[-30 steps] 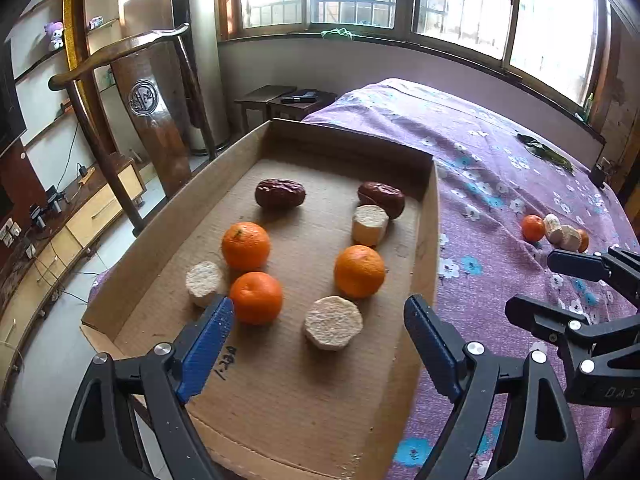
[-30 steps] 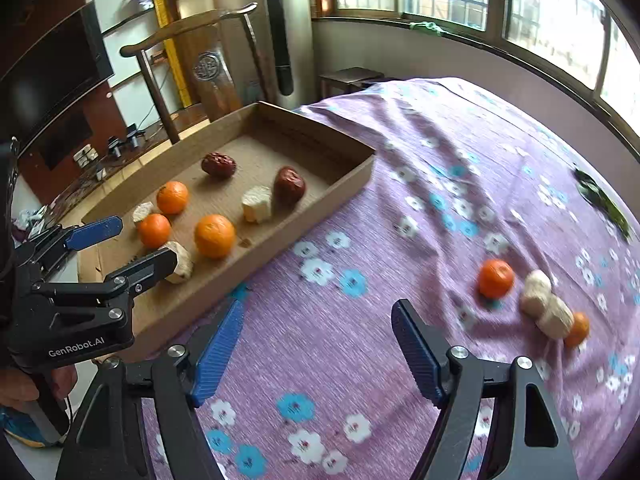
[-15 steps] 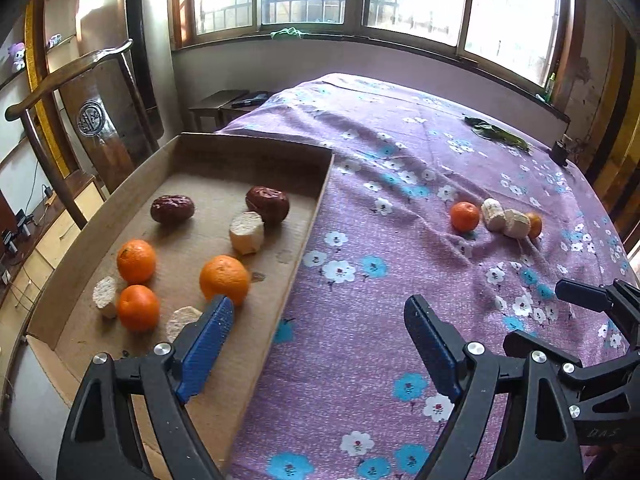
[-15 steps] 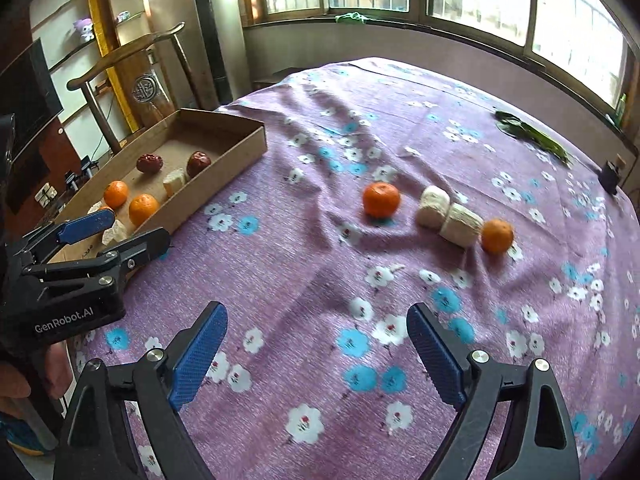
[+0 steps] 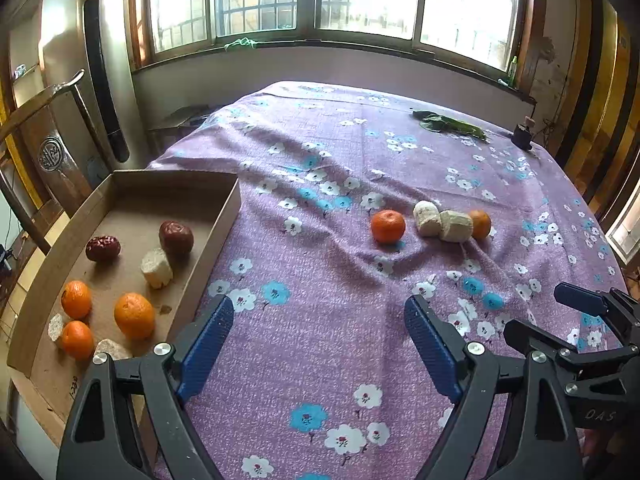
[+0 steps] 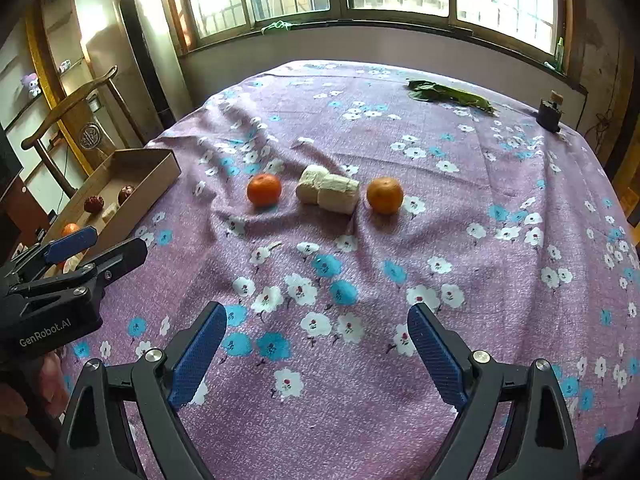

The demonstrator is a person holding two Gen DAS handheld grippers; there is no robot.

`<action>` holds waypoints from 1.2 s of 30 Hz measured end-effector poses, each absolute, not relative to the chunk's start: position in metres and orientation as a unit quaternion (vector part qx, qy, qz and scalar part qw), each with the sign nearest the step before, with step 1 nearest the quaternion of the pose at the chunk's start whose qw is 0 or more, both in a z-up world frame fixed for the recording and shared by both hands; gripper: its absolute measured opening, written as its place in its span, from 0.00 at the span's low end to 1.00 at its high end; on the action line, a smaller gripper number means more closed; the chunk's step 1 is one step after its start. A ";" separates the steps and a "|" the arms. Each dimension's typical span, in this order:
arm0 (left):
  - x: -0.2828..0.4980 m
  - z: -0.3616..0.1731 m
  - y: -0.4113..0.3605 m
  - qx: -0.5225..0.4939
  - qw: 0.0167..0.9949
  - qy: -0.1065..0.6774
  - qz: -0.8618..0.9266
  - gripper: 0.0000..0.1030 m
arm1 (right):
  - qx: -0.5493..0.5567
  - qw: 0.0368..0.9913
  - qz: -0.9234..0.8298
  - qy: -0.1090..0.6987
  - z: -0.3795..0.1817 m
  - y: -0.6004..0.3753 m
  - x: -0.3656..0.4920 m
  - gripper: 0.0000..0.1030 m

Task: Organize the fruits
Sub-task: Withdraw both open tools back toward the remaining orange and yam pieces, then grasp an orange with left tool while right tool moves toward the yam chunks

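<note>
Two oranges (image 6: 264, 189) (image 6: 385, 195) and two pale chunks (image 6: 329, 194) are lying in a row on the purple floral cloth (image 6: 440, 260) at mid-frame. The cardboard box (image 5: 216, 236) at the left is holding more fruit. I am holding my left hand-held gripper (image 5: 319, 332) and right hand-held gripper (image 6: 317, 339) released, both empty, above the cloth.

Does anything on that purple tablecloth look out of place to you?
Yes. Two oranges and two pale cut chunks lie loose on the cloth, while similar fruit sits in the cardboard tray. A green leafy bunch lies alone at the far edge. The cloth is rumpled. Nothing looks spilled or damaged.
</note>
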State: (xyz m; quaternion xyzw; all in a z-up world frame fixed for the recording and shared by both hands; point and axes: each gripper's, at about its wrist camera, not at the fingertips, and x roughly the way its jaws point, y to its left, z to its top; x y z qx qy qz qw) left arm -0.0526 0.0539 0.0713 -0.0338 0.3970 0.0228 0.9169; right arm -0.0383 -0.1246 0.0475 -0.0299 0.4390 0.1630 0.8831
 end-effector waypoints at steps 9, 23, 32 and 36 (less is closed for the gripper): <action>-0.022 0.094 0.029 -0.031 0.928 0.371 0.000 0.84 | 0.008 0.913 0.153 0.378 0.095 -0.152 -0.020 0.97; 0.039 0.095 0.008 -0.026 0.940 0.339 0.007 0.84 | 0.106 0.907 0.213 0.348 0.106 -0.169 0.019 1.00; 0.051 0.072 0.029 -0.040 0.936 0.348 0.020 0.84 | 0.054 0.905 0.218 0.361 0.086 -0.152 0.021 1.00; 0.054 0.068 0.039 -0.052 0.932 0.360 0.007 0.84 | 0.045 0.903 0.177 0.388 0.070 -0.158 0.028 1.00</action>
